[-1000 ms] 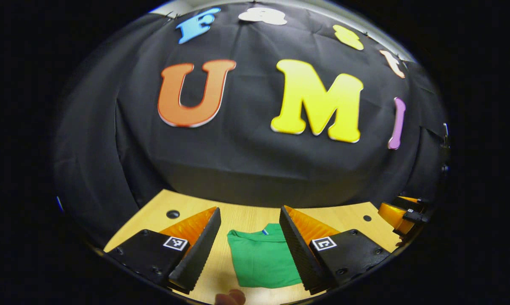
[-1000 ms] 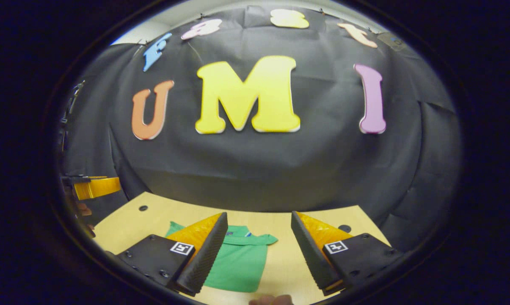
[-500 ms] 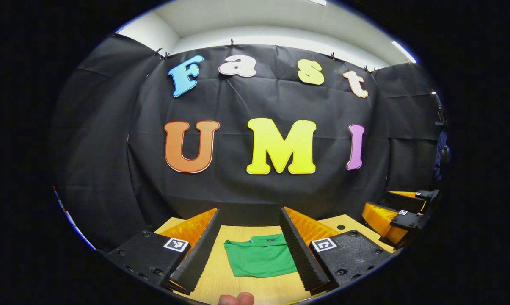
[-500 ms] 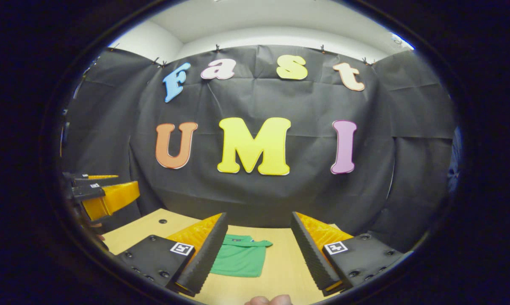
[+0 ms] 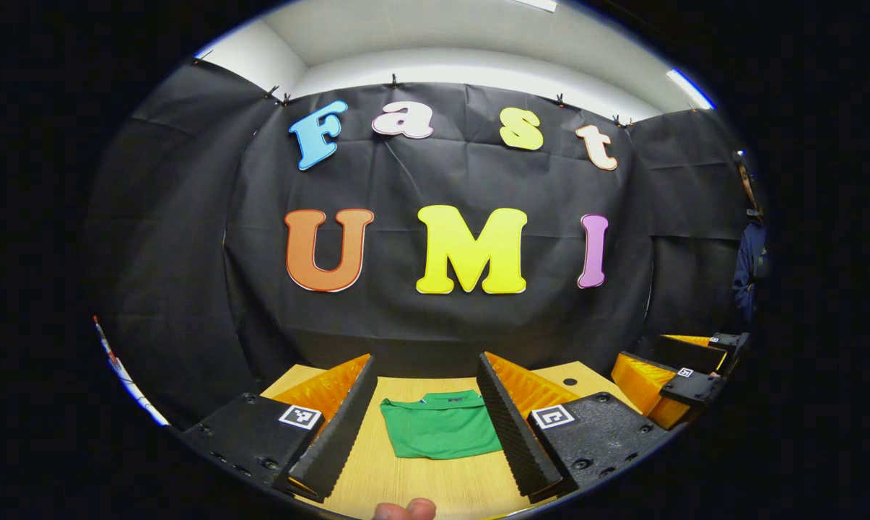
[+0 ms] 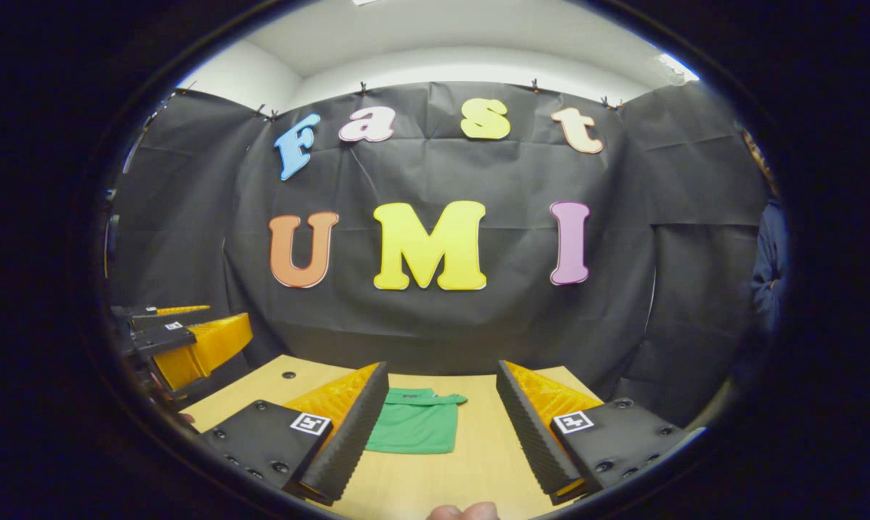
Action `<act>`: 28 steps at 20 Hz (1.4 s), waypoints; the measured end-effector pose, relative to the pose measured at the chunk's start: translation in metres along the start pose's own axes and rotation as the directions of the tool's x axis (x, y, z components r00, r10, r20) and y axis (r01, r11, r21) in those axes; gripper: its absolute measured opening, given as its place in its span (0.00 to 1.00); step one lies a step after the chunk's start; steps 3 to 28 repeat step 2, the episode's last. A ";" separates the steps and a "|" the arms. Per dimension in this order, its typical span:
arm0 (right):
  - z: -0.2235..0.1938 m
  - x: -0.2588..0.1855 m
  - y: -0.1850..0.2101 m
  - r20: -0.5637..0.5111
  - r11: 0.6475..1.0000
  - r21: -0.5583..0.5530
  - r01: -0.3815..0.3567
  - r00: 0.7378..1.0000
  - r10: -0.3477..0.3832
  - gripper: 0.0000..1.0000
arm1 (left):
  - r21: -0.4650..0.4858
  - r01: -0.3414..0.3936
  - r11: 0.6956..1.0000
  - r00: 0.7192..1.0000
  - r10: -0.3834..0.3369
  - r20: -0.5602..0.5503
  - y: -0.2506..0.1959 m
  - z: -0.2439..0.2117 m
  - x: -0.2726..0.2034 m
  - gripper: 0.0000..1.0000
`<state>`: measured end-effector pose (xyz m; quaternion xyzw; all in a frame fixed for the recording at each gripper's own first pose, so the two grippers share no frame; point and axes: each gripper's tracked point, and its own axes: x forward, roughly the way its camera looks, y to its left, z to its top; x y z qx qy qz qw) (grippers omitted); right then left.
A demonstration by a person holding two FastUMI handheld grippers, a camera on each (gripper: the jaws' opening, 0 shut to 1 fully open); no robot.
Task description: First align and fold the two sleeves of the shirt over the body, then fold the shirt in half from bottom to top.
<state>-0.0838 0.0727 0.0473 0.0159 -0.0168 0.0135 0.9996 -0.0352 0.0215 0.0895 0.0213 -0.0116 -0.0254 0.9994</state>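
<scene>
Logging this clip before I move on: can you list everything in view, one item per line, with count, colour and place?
shirt: one, green, folded into a compact rectangle, lying flat on the table, collar towards the wall.
table: one, light wood, with small dark holes near its far corners.
booth wall: black cloth behind the table.
ceiling: white, above the cloth.
person: dark sleeve at the right edge of the right gripper view.
fingertip: one at the bottom edge of each view.
left tongs: open, above the table, apart from the shirt.
right tongs: open, above the table, apart from the shirt.
</scene>
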 end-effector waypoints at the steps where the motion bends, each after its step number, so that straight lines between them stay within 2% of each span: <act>1: -0.001 0.000 -0.001 0.003 1.000 0.005 0.002 1.000 -0.002 0.96 | 0.006 -0.007 1.000 1.000 0.007 0.009 0.003 0.004 -0.002 0.90; 28: -0.002 0.001 0.000 0.003 1.000 0.012 0.002 1.000 -0.002 0.96 | 0.012 -0.013 1.000 1.000 0.012 0.015 0.005 0.008 -0.003 0.90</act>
